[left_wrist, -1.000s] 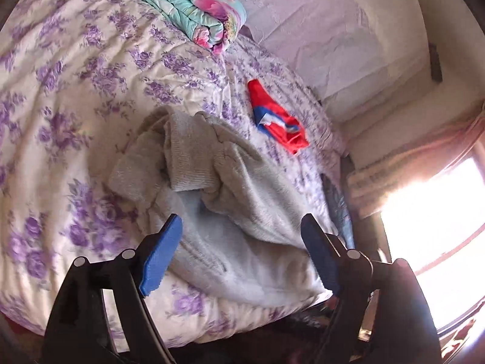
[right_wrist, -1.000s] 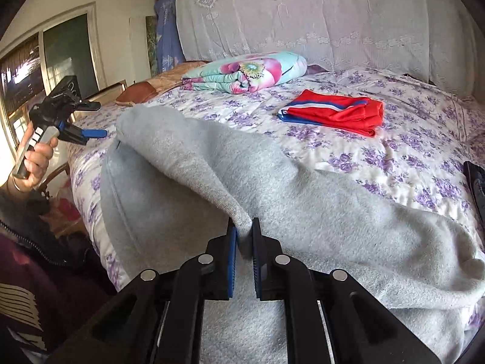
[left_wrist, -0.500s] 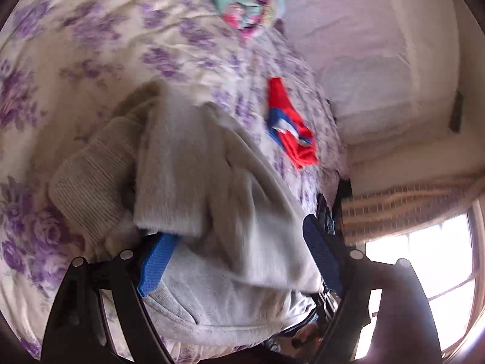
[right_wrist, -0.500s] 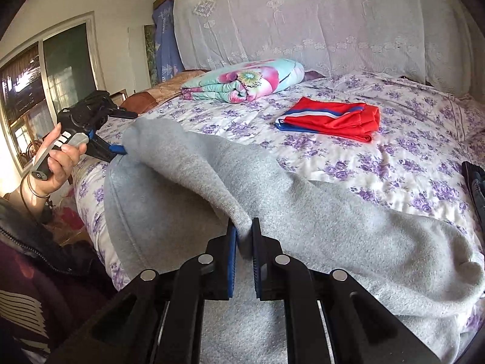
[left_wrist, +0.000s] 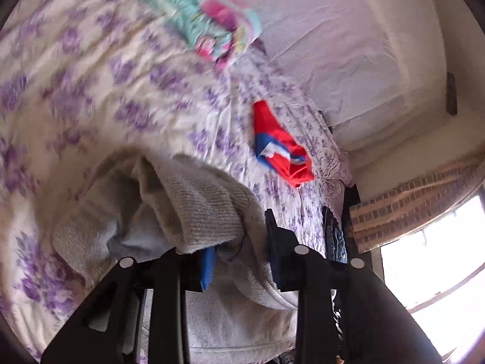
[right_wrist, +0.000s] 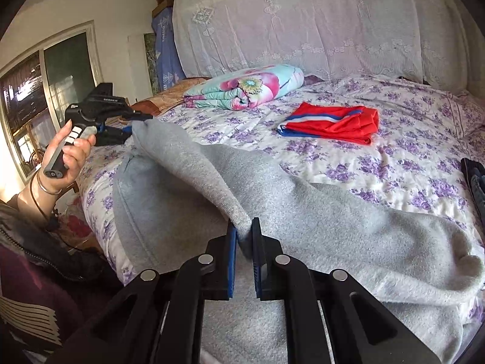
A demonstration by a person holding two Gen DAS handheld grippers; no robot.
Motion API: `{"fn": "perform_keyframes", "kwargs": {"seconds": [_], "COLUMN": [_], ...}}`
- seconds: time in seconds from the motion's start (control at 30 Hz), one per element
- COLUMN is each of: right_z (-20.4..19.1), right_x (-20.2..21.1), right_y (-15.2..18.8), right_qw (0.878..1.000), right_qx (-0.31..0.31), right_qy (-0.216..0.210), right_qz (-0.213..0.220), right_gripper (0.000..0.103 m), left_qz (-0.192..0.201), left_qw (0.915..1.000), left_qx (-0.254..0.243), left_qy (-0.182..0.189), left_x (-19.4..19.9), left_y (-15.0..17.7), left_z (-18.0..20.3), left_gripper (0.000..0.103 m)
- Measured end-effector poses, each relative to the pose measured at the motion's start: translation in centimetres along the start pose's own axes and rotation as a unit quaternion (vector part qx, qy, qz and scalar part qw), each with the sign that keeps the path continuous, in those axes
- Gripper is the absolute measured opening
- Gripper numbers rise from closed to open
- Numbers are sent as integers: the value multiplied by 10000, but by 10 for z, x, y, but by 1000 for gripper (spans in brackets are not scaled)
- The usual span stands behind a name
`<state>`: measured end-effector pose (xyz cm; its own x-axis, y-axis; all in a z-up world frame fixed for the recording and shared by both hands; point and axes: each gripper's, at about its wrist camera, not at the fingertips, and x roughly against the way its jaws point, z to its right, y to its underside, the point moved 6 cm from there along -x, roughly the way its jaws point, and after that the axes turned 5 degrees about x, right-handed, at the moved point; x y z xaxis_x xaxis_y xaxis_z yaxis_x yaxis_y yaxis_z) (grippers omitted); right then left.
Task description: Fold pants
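Note:
Grey sweatpants [right_wrist: 318, 212] lie crumpled across the near edge of a bed with a purple-flowered sheet [right_wrist: 394, 157]. My right gripper [right_wrist: 244, 236] is shut on a fold of the grey fabric and holds it raised. My left gripper [left_wrist: 239, 242] is closed around the ribbed grey cuff end [left_wrist: 200, 212] of the pants; it also shows in the right wrist view [right_wrist: 133, 121], held by a hand at the far end of the raised fold. The cloth stretches in a ridge between the two grippers.
Folded red shorts with blue and white stripes [right_wrist: 333, 124] lie further back on the bed. A rolled floral quilt [right_wrist: 245, 88] sits near the lace-covered headboard [right_wrist: 303, 24]. Dark clothing [right_wrist: 476, 182] lies at the right bed edge. A window [left_wrist: 439, 257] is at one side.
My left gripper went from wide open above the pants to closed on the ribbed end and lifted it. My right gripper kept its hold on the fold.

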<state>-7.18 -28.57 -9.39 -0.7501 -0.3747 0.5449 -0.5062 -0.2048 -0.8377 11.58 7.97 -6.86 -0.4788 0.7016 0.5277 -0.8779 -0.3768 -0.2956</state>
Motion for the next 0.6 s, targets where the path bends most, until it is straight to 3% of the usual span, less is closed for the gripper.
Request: {"fn": "perform_keyframes", "kwargs": {"seconds": [0.17, 0.37, 0.5, 0.6], "right_z": [-34, -53, -52, -64], "right_x": [11, -17, 6, 19], "right_y": [-2, 42, 23, 18], "right_qw": [9981, 9902, 9951, 9926], "right_qx": [599, 1013, 779, 928], "right_qy": [-53, -161, -381, -685], "right_qz": [-139, -948, -477, -387], "right_gripper": [10, 11, 11, 11], "left_qz": [53, -486, -250, -202], "left_qw": [9978, 9925, 9930, 9896], "left_qx": [-536, -610, -828, -1062], "left_qy": [-387, -936, -803, -950], "left_x": [32, 21, 36, 40], "left_y": [11, 48, 50, 51], "left_z": [7, -55, -47, -42], "left_gripper": [24, 24, 24, 24]}}
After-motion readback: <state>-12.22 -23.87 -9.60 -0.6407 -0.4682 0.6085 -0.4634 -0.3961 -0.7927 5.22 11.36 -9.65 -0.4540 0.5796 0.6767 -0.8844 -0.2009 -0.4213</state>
